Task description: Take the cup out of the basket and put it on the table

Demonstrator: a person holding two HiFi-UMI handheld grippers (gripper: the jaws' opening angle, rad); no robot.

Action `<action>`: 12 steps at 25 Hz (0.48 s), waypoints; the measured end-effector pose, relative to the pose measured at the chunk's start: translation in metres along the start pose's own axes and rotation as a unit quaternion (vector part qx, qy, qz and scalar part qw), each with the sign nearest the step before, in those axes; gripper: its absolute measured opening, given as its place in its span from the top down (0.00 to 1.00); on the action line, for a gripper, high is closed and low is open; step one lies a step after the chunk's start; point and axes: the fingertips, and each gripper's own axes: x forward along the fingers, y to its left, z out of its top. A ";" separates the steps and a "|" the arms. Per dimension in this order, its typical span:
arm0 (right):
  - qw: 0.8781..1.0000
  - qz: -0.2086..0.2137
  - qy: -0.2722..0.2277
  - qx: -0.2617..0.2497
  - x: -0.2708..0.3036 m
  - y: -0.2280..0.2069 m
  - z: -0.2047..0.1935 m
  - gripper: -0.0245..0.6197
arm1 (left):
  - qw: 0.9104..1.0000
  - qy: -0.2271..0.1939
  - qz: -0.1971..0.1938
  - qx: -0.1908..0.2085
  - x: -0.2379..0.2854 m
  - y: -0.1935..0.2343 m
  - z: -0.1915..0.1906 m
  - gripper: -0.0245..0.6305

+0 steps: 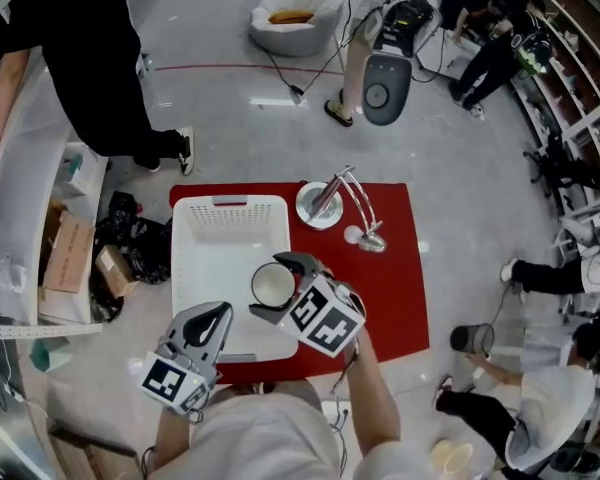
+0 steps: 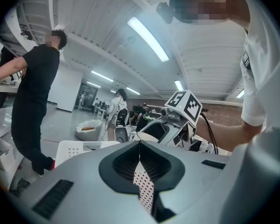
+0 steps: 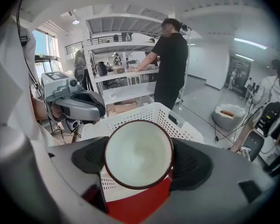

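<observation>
The cup (image 1: 273,285) is white inside with a dark rim. It hangs over the right front part of the white perforated basket (image 1: 230,206), which stands on the red table (image 1: 395,268). My right gripper (image 1: 276,289) is shut on the cup from both sides. In the right gripper view the cup (image 3: 138,154) faces the camera with its mouth, held between the dark pads, with the basket (image 3: 151,114) behind it. My left gripper (image 1: 220,314) is shut on nothing at the basket's front left corner. In the left gripper view its pads (image 2: 140,146) meet.
A white dish holding a metal tool (image 1: 320,205) and a small metal lamp (image 1: 368,234) stand on the table right of the basket. A person in black (image 1: 90,58) stands by the shelves at the left. Boxes and bags (image 1: 110,253) lie on the floor.
</observation>
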 end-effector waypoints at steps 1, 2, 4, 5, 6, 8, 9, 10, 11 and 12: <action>1.000 -0.005 -0.001 0.004 -0.004 -0.002 -0.002 0.33 | 1.000 0.001 -0.005 0.001 0.003 -0.003 0.000 0.95; 1.000 -0.010 -0.002 0.007 -0.009 -0.004 -0.005 0.33 | 1.000 0.001 -0.010 0.002 0.006 -0.005 0.000 0.95; 1.000 -0.020 -0.004 0.014 -0.017 -0.008 -0.011 0.33 | 1.000 0.003 -0.020 0.003 0.012 -0.011 -0.001 0.95; 1.000 -0.024 -0.005 0.018 -0.020 -0.010 -0.015 0.33 | 1.000 0.004 -0.025 0.004 0.015 -0.015 -0.001 0.95; 0.999 -0.027 -0.006 0.021 -0.024 -0.012 -0.018 0.33 | 1.000 0.004 -0.030 0.005 0.019 -0.018 -0.001 0.95; 0.999 -0.032 -0.008 0.030 -0.031 -0.016 -0.024 0.33 | 0.999 0.006 -0.040 0.006 0.025 -0.025 0.000 0.95; 0.999 -0.035 -0.009 0.035 -0.034 -0.017 -0.026 0.33 | 0.999 0.007 -0.045 0.006 0.028 -0.028 0.000 0.95; 0.998 -0.037 -0.010 0.040 -0.036 -0.018 -0.029 0.33 | 0.999 0.009 -0.049 0.007 0.031 -0.031 0.001 0.95; 0.998 -0.041 -0.010 0.044 -0.039 -0.019 -0.033 0.33 | 0.998 0.010 -0.054 0.008 0.034 -0.033 0.001 0.95; 0.998 -0.044 -0.011 0.049 -0.041 -0.020 -0.037 0.33 | 0.998 0.011 -0.059 0.009 0.036 -0.036 0.000 0.95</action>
